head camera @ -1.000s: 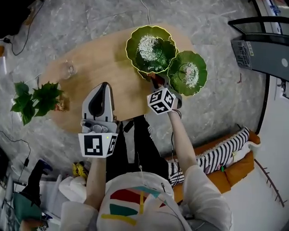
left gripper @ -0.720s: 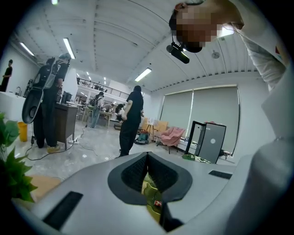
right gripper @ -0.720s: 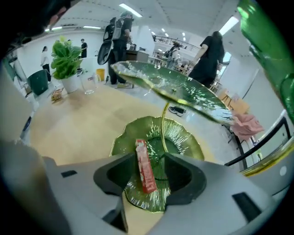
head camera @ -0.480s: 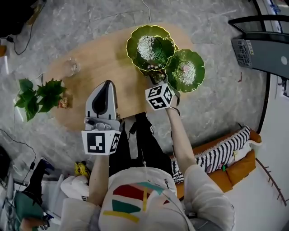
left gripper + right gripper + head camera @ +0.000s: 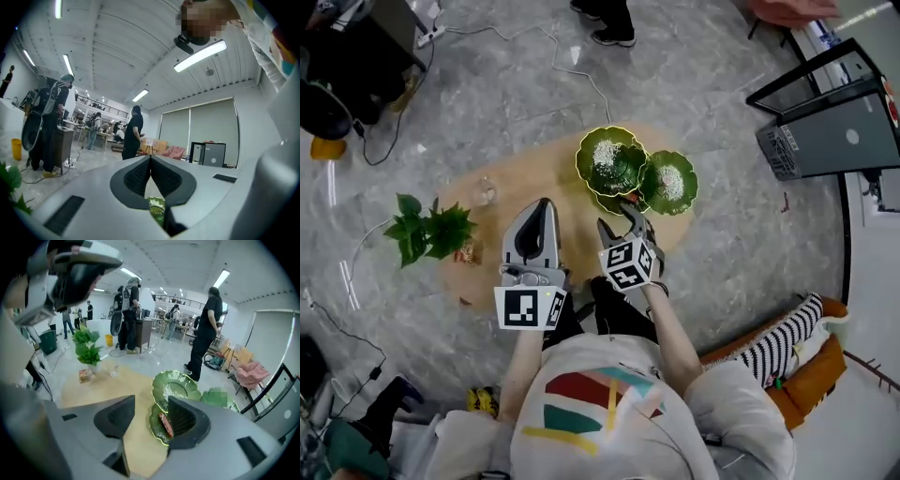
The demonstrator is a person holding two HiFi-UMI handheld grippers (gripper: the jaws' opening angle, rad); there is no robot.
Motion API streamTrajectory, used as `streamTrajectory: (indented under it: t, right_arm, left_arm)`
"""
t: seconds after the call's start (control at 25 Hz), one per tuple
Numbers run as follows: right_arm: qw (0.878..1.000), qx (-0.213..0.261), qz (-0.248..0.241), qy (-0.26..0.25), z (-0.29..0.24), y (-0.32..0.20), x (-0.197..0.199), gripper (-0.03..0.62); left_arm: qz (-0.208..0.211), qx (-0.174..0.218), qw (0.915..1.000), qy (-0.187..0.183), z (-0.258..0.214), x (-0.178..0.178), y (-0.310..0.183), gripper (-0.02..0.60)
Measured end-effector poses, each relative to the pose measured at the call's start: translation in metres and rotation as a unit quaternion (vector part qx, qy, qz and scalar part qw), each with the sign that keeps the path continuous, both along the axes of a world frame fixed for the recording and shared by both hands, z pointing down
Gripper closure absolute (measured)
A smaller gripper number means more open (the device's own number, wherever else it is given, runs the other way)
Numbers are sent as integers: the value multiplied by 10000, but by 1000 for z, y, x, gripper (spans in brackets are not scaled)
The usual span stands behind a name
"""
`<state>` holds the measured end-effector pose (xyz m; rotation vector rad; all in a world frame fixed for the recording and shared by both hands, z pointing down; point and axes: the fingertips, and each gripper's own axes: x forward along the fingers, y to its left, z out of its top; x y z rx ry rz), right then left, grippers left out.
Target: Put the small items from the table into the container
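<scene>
Jaws of the right gripper [image 5: 150, 418] are spread wide, nothing caught; just beyond them a small reddish stick [image 5: 165, 425] is seen in a green leaf-shaped dish [image 5: 155, 420]. On the left gripper [image 5: 150, 161], jaws are pressed together.

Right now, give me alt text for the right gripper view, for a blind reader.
The right gripper, jaws open and empty, hangs over a wooden table, framing a small green leaf-shaped dish that holds a reddish item. Larger green dishes lie beyond, a potted plant upper left.
</scene>
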<state>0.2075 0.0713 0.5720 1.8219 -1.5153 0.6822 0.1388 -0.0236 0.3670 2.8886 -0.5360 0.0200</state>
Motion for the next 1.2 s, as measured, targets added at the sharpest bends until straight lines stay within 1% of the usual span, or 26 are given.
streamTrajectory:
  t: [0.08, 0.12, 0.16, 0.2, 0.24, 0.28, 0.36, 0.48, 0.64, 0.76, 0.84, 1.0, 1.2]
  right_arm:
    - [9991, 327, -255, -79, -43, -7, -14, 370]
    - [9978, 561, -342, -26, -67, -11, -19, 370]
    - [9957, 854, -331, 113, -93, -17, -21, 376]
    - [9924, 1170, -240, 300, -118, -22, -19, 469]
    - [9881, 1462, -129, 469, -143, -28, -17, 580]
    - [9833, 1727, -53, 565, -166, -33, -16, 580]
    - [9733, 2227, -31, 548, -206, -44, -20, 580]
    - [9610, 2715, -165, 499, -246, -59, -26, 580]
    - [9512, 3011, -386, 560, -270, -72, -39, 580]
    - [9456, 3164, -419, 636, -275, -78, -43, 580]
    - [9453, 3169, -449, 623, -274, -80, -45, 580]
    - [9462, 3147, -514, 554, -273, -84, -48, 580]
    - [9481, 3000, -691, 798, -267, -87, -54, 580]
  left_arm:
    - [21, 114, 9999, 86, -16, -4, 2, 574]
    - [21, 173, 9998, 134, -24, -6, 1, 574]
    - [9, 234, 9995, 190, -32, -7, 0, 574]
    - [-11, 301, 9992, 249, -40, -8, -2, 574]
    - [-37, 372, 9988, 305, -48, -8, -5, 574]
    - [-67, 444, 9984, 358, -57, -9, -7, 574]
    - [-135, 572, 9972, 464, -72, -12, -11, 574]
    - [-213, 737, 9952, 601, -88, -15, -14, 574]
    - [-322, 906, 9932, 655, -96, -23, -22, 574]
    - [-521, 860, 9927, 664, -96, -30, -33, 574]
    - [-654, 826, 9922, 672, -96, -36, -40, 574]
    - [-811, 904, 9901, 701, -99, -46, -46, 574]
    - [-924, 848, 9898, 678, -95, -54, -48, 574]
